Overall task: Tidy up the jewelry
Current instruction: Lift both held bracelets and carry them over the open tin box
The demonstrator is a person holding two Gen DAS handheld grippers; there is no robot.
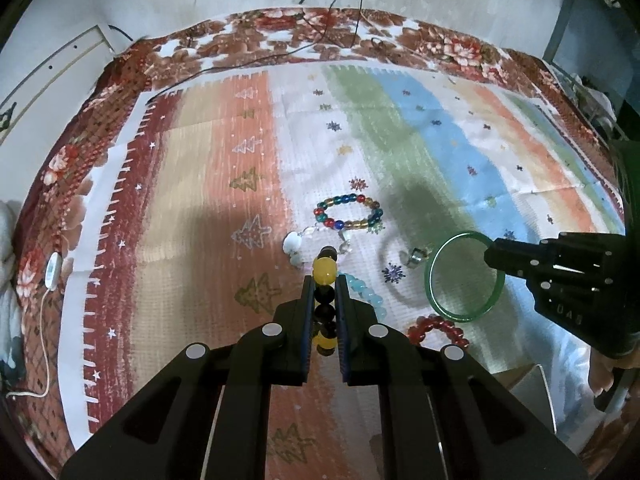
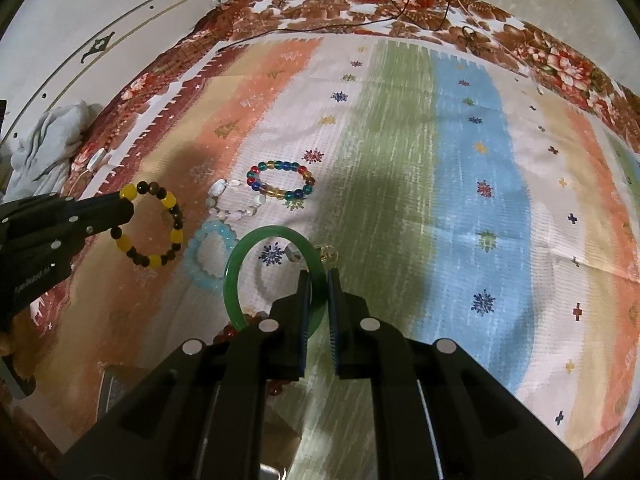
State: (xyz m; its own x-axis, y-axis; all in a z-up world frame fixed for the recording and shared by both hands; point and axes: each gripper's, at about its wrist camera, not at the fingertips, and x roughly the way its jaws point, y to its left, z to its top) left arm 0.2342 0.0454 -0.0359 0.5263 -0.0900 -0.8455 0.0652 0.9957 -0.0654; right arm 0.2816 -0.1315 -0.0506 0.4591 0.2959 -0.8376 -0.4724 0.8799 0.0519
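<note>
My left gripper (image 1: 324,280) is shut on a yellow-and-black bead bracelet (image 1: 325,276), held above the striped cloth; it also shows in the right wrist view (image 2: 154,226). My right gripper (image 2: 319,276) is shut on a green bangle (image 2: 256,264), lifted off the cloth; the bangle also shows in the left wrist view (image 1: 464,278). On the cloth lie a multicolour bead bracelet (image 2: 280,182), a white stone bracelet (image 2: 236,200), a light blue bracelet (image 2: 208,258), a red bead bracelet (image 1: 438,330), a silver ring (image 1: 416,256) and a small yellow ring (image 2: 328,254).
A striped cloth (image 2: 460,160) covers a floral blanket (image 1: 280,36) on the bed. Black cables (image 1: 340,12) trail over the far edge. A white cord switch (image 1: 52,270) lies at the left. A grey box corner (image 1: 532,392) sits near right. Crumpled grey cloth (image 2: 44,140) lies far left.
</note>
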